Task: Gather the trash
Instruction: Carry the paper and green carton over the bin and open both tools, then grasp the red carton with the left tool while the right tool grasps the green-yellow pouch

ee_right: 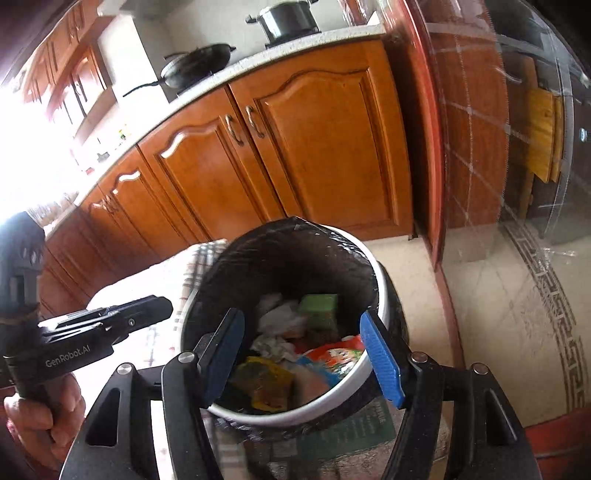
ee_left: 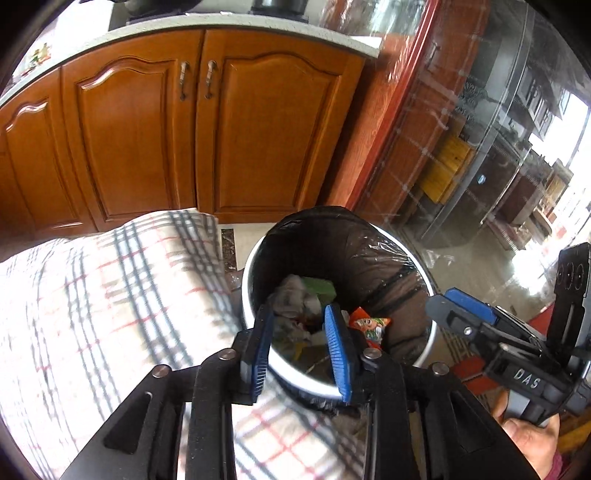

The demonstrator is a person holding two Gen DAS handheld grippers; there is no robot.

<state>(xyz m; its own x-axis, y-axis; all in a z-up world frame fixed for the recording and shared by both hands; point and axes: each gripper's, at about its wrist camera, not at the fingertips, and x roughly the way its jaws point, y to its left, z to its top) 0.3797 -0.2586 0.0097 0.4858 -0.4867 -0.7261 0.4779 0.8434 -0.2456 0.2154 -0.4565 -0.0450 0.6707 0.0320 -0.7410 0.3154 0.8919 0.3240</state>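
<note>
Hovering over the lined bin [ee_right: 380, 280] with 2 open, empty grippers (wrappers [ee_right: 332, 356] already inside), you seem nearly done.

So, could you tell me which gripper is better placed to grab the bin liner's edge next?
Probably the right gripper: open wide, straddling the liner at the bin's near rim.

Wooden base cabinets [ee_right: 295, 147] with arched panel doors and metal handles fill the upper half of both views, under a pale speckled countertop [ee_right: 258, 61]. A black pan [ee_right: 199, 64] and a dark pot [ee_right: 288, 18] stand on it, upper centre. Beige floor tile [ee_right: 509, 314] with a dark key-pattern border lies at right. Strong daylight washes out the upper left. A glass sliding door [ee_left: 480, 129] reflects the room, right.
</note>
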